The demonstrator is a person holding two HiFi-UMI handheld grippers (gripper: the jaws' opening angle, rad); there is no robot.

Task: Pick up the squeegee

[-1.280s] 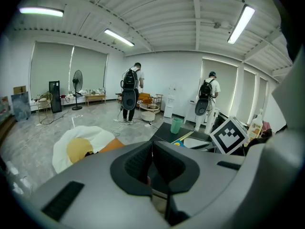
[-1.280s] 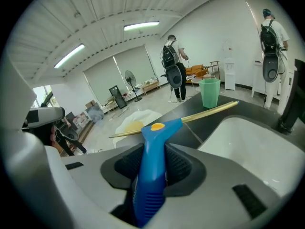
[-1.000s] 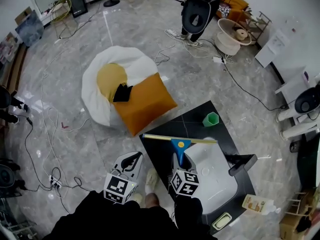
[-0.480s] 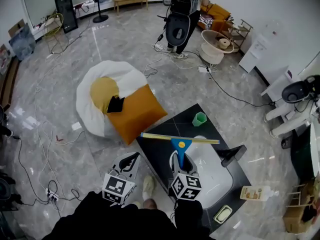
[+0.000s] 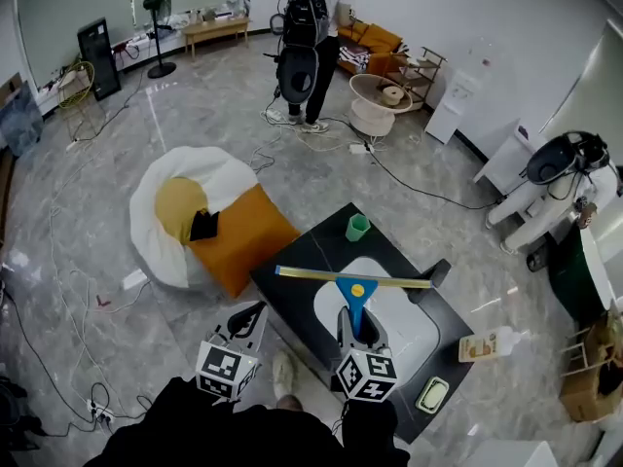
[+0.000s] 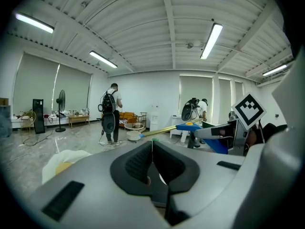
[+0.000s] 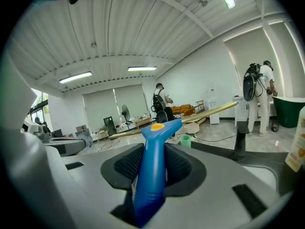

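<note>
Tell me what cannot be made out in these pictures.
Lower end of the squeegee handle: head and right gripper views, buried in the right gripper.
Print on the bottle: head view, too small.
What the black thing on the orange cushion is: head view, too small.

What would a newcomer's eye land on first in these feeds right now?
First comes the blue-handled squeegee, clamped by its handle in the right gripper's fingers over the black table, its long yellow blade lying crosswise. Next are the white and yellow beanbag with an orange cushion against it on the floor to the left, and a person with a backpack at the far end of the room.
</note>
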